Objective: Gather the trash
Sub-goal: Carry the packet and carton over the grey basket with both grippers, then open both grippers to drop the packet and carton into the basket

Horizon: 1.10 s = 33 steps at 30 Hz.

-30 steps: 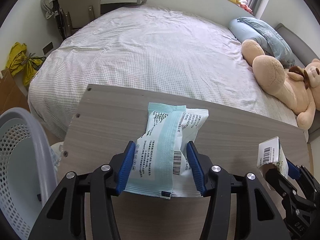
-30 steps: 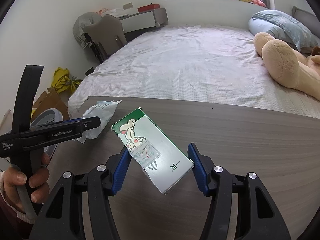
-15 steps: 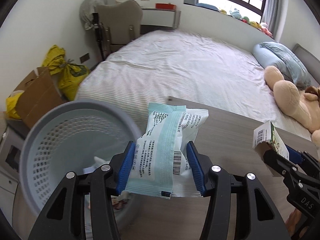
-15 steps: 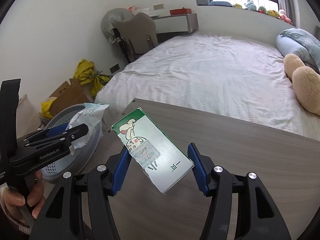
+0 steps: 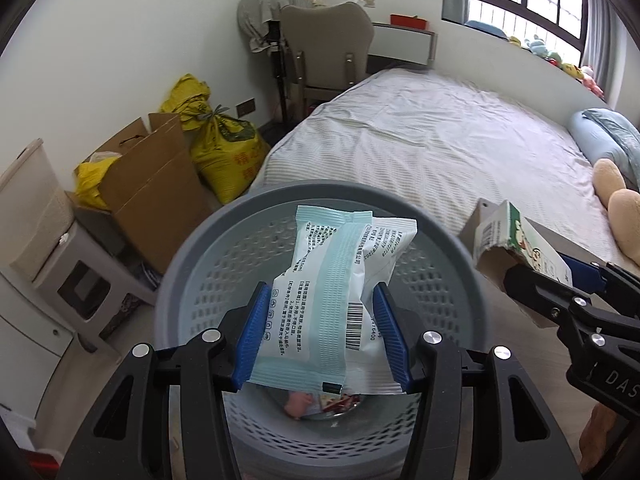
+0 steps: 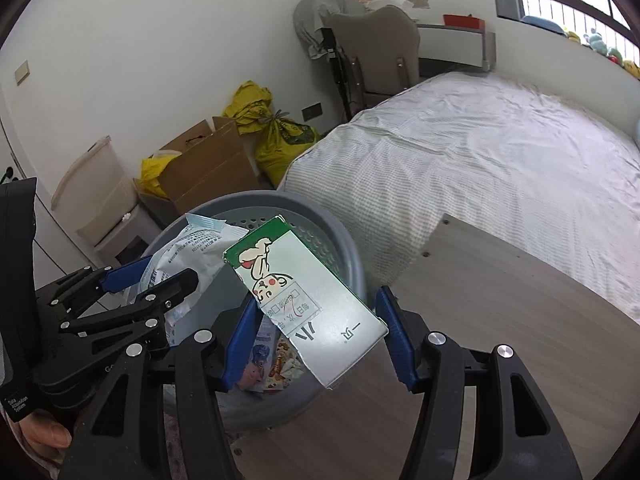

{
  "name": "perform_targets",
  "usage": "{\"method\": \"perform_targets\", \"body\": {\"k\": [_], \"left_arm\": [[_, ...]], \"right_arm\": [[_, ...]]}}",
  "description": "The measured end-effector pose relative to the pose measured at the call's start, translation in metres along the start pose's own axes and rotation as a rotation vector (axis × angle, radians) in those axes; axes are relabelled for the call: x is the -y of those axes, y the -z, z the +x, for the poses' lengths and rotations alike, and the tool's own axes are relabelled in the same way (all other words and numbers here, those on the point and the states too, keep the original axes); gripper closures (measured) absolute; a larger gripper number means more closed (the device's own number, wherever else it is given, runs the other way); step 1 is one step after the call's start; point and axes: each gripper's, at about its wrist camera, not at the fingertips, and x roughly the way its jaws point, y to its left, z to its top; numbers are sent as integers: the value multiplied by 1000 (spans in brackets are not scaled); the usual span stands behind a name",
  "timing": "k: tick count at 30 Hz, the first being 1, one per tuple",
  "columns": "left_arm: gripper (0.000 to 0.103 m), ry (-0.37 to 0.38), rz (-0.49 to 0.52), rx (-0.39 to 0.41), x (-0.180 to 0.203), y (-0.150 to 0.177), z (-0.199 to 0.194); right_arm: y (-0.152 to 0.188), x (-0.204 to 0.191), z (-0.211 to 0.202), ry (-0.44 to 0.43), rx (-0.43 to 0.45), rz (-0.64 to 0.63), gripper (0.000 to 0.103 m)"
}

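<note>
**Two pieces of trash held above the bin**

While the left gripper (image 5: pixel 324 332) clamps a pale blue wrapper (image 5: pixel 332 288) over the grey perforated basket (image 5: pixel 208 248), the right gripper (image 6: pixel 316 332) grips a green-and-white carton (image 6: pixel 304 300) near the rim, beside the table (image 6: pixel 500 320). Released there, the carton's overhanging corner might catch the rim and fall outside.

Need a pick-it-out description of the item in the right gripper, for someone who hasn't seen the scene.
Find the grey perforated basket beside the wooden table. Above its rim, the right gripper clamps a flat white carton. Unlike the pale-blue plastic packet beside it, it is rigid, green-edged, with a cartoon figure.
</note>
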Motion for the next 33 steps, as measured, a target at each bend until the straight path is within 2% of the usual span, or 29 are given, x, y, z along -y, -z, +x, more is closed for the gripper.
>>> {"method": "perform_targets", "body": {"k": [11,14,17,33], "left_arm": [[51,-35,-62,-25,-37,0,12],[42,-38,-78,-23,-42,0,13],[41,-38,-86,-24,-44,1,13],[36,-54,-109,-2,-50,3,1]], "right_arm": [[-10,-32,40,-21,-59,-45,45],[-11,-36,41,-22,-54,-49,39],[-12,-38,38,-11,-43,-57,34],[-10,-41,32,0,-36,-58,33]]}}
